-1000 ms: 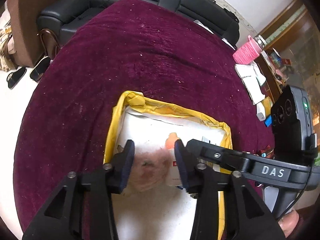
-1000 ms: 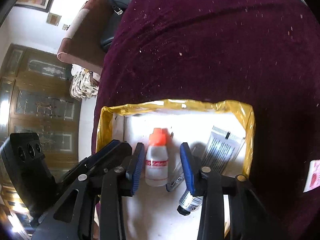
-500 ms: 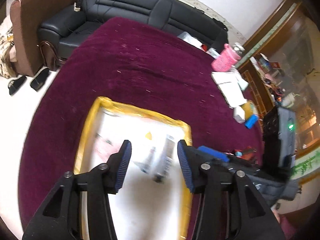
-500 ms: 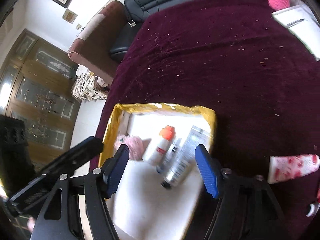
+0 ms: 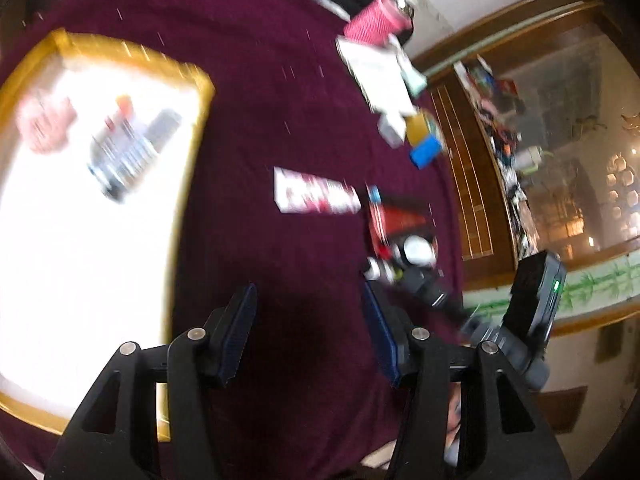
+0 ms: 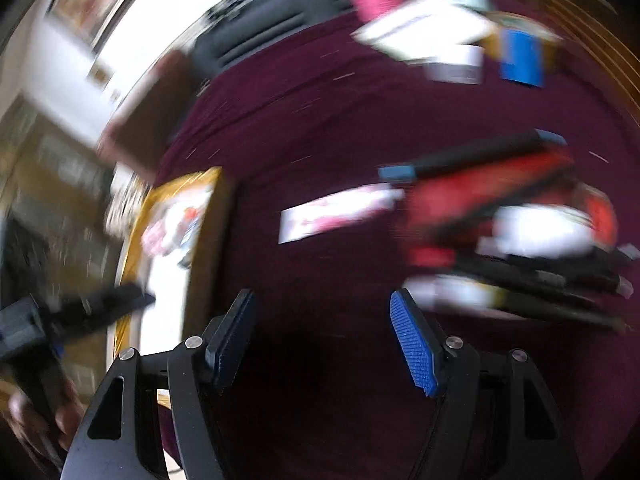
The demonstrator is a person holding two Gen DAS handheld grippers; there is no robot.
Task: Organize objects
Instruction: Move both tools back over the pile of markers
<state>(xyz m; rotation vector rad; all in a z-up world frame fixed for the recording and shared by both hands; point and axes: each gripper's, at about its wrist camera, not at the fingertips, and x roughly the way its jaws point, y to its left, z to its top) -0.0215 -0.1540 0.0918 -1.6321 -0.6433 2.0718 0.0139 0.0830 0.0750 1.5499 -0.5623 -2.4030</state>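
Both grippers empty, swinging off the yellow-rimmed tray toward the loose pile on the maroon-clothed bench. Left gripper jaws released, just been opening, nothing between them; right gripper jaws also released, having opened, empty. Tray already holds a pink puff, an orange-capped bottle and tubes, at 10 o'clock in the left view. Next likely pick: red-white tube, lying flat at 12 o'clock, just beside the red clutter at 1. Frames blurred; slow down, square jaws across the tube's narrow width, keep clear of neighbours.
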